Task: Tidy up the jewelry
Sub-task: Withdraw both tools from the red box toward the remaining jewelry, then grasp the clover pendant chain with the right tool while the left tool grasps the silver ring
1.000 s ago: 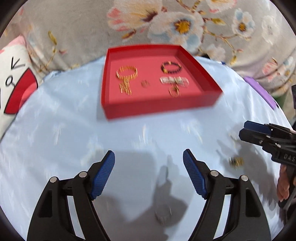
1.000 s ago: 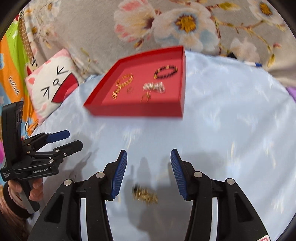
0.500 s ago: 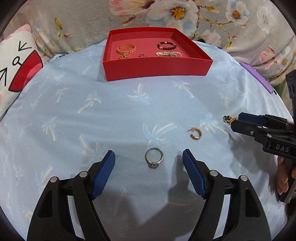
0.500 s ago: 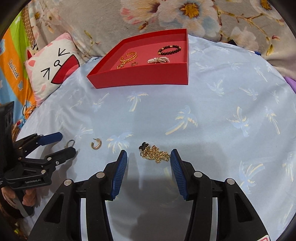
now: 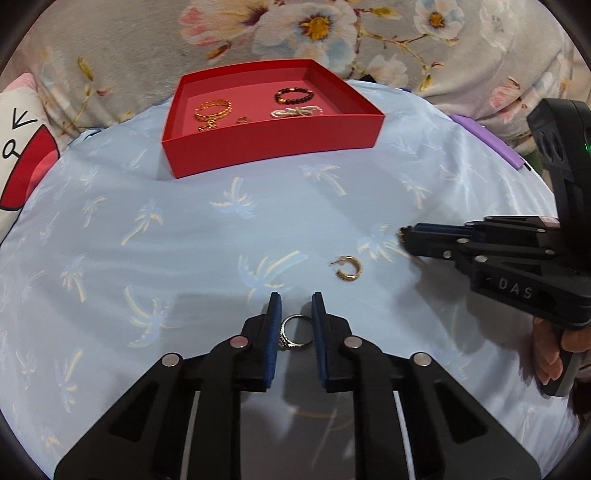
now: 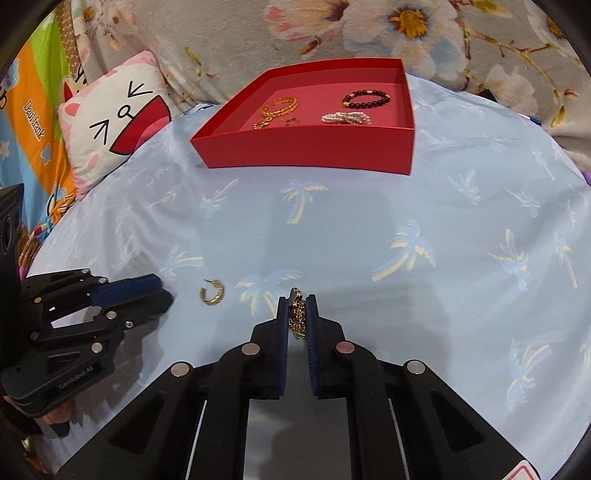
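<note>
A pale blue cloth printed with palm trees is spread over the surface, backed by a grey floral fabric, with a cat-face cushion seen at ten o'clock in the right wrist view. A red tray is set at twelve o'clock; a gold chain, a small ring, a dark bead bracelet and a pearl piece are held in it.

The left gripper is pointed down at the cloth, its jaws closing narrowly around a silver ring, which is touched by both pads. A gold hoop is left lying on the cloth at one o'clock of that ring, between the two grippers.

The right gripper is clamped on a gold necklace, which is bunched between its pads. A hand is seen on the right gripper's handle.
</note>
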Tool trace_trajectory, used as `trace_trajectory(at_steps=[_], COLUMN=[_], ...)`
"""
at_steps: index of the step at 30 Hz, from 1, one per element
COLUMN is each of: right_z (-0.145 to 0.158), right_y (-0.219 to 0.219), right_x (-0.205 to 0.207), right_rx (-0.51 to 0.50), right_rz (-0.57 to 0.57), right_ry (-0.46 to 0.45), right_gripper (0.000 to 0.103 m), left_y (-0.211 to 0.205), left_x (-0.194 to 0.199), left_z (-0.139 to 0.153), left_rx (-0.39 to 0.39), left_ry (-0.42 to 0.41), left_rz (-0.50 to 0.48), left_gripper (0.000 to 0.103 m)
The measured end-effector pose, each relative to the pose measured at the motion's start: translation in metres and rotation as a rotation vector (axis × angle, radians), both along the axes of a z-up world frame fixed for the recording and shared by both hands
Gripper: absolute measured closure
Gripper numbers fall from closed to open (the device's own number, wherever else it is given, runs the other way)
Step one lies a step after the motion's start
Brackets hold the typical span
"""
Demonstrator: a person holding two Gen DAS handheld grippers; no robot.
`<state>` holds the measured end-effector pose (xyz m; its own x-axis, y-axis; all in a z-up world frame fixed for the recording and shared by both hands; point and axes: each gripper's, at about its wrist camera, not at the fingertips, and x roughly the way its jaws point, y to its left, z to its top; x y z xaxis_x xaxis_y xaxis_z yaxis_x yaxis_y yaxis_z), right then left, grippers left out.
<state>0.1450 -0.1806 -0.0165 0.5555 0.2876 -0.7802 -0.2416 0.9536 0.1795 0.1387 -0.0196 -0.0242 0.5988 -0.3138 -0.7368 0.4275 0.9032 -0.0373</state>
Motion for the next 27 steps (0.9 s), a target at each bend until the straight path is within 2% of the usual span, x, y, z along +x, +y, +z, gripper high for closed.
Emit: trace_trajectory(at_steps=[1,6,14,18,27], right_z=[0.000,0.003,0.000,0.001,0.000], right_y=[0.003,0.020,0.041,0.046,0.056], right_x=[-0.001,-0.002,0.003,0.001,0.003], right_rx=[0.013,0.064,0.099,0.078,0.026], right_rz=[0.010,0.051,0.114,0.113,0.121], right_ry=[0.002,0.001,0.027,0.014,0.002], right_gripper=[0.096,0.096,0.096,0.087,0.076], left_y=[-0.001,0.002,0.006,0.008,0.011], left_x=[0.000,0.002,0.004,0.004,0.002], left_z=[0.000,0.000,0.000,0.000,0.000], left_rx=[0.000,-0.011,-0.014,-0.015,-0.012], left_ry=[0.001,0.008,0.010,0.012,0.010], left_rz=[-0.001,0.011,0.025,0.030,0.036], left_gripper=[0.095,0.103,0.103,0.103,0.102])
